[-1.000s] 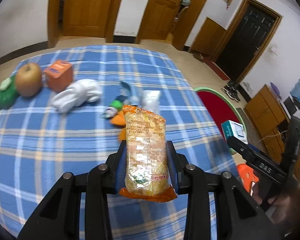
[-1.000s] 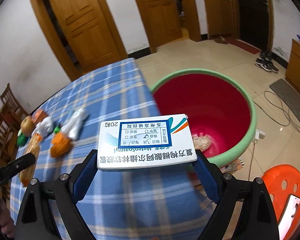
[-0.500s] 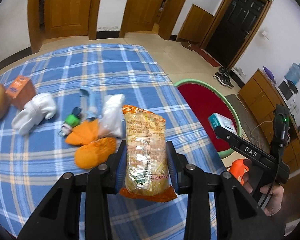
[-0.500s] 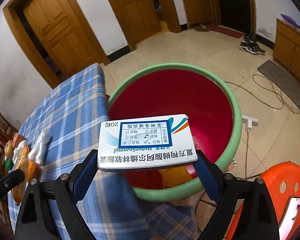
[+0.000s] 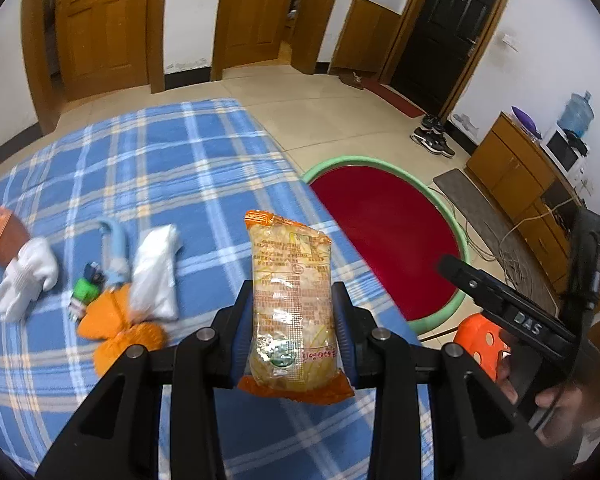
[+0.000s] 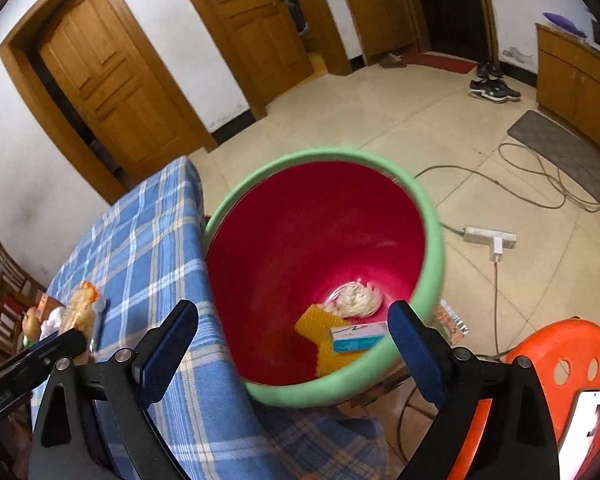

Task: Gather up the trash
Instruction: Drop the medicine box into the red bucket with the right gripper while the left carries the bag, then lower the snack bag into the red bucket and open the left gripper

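While the left gripper is clamped on the noodle packet | right gripper is spread wide, empty | medicine box is seen inside the bin.

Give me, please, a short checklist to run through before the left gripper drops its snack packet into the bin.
1. Snack packet clamped in left gripper: ok.
2. Packet over the red bin: not ok, it is over the blue plaid table.
3. Right gripper open and empty: ok.
4. Medicine box in the bin: ok.
5. Room left in the bin: ok.
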Motion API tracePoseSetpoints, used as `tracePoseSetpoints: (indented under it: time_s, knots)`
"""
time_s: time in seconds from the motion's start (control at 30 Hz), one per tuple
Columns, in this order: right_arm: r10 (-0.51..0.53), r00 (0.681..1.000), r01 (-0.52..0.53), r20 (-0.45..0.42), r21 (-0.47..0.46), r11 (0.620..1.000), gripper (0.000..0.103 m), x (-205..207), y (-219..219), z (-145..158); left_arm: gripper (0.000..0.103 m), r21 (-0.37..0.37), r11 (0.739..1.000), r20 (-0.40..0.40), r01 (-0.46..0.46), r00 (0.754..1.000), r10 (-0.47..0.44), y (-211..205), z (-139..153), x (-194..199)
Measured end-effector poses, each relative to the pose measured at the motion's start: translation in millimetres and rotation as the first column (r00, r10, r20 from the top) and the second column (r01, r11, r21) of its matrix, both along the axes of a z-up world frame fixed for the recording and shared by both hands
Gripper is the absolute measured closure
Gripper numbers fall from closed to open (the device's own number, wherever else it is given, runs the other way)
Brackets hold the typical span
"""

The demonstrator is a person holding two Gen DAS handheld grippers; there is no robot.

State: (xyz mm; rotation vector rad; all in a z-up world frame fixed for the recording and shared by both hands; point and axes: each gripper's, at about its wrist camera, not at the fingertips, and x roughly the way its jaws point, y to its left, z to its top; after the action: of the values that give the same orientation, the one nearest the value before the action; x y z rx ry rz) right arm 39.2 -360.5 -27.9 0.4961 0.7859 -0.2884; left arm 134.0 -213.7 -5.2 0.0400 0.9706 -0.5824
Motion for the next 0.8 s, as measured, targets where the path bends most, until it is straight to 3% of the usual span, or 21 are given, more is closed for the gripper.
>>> tracePoseSetpoints:
  time_s: [0.6,0.7,0.8]
  knots:
    - [-0.116,0.993,0.115,0.012,0.055,0.992,0.007,-39,-37,-6,0.065,0.053,0.990,0.040,0.133,0.990,-0.135,-89,-12,16]
    - [-0.119,0.993,0.119,0.007,0.063,0.991,0.007,-42,-40,-8,0.048,0.077,0.989,0.045,0.126,0.990,-0.130,-98,-14,19]
    - [-0.118,0.993,0.118,0.008,0.072,0.990,0.007,-45,-40,-8,0.044,0.073,0.990,0.048,0.124,0.991,-0.127,-100,-14,18]
